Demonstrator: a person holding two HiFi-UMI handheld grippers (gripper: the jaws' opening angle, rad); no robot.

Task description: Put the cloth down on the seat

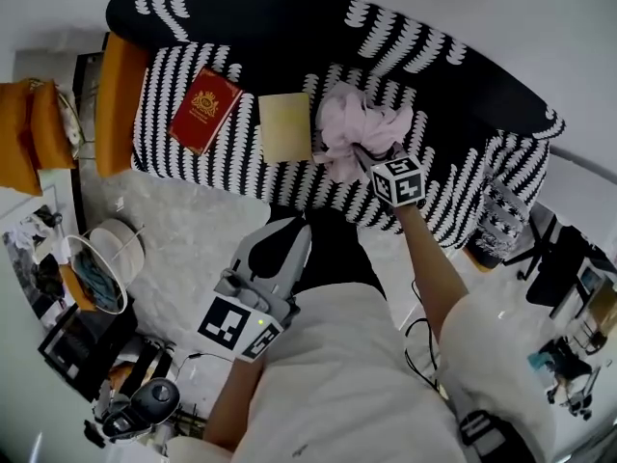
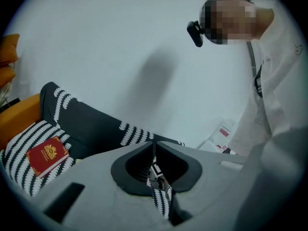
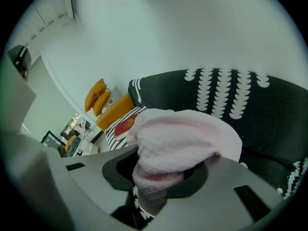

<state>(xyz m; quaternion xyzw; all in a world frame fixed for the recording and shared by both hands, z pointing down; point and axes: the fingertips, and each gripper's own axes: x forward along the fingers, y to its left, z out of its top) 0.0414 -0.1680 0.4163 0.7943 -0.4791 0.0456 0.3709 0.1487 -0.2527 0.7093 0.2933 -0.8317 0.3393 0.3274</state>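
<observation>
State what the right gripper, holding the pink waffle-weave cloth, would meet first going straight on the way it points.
Most likely the sofa's black backrest with white leaf print, which fills the view behind the right gripper and its pink waffle-weave cloth; how far off is unclear.

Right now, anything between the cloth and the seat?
Nothing visible. The right hand-held gripper holds the cloth over bare seat; the yellow pad and red book lie further left.

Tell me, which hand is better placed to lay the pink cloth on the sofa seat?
The right. The right tongs are clamped on the pink cloth, over the striped seat. The left tongs are shut, empty, and held back near the person's body.
</observation>
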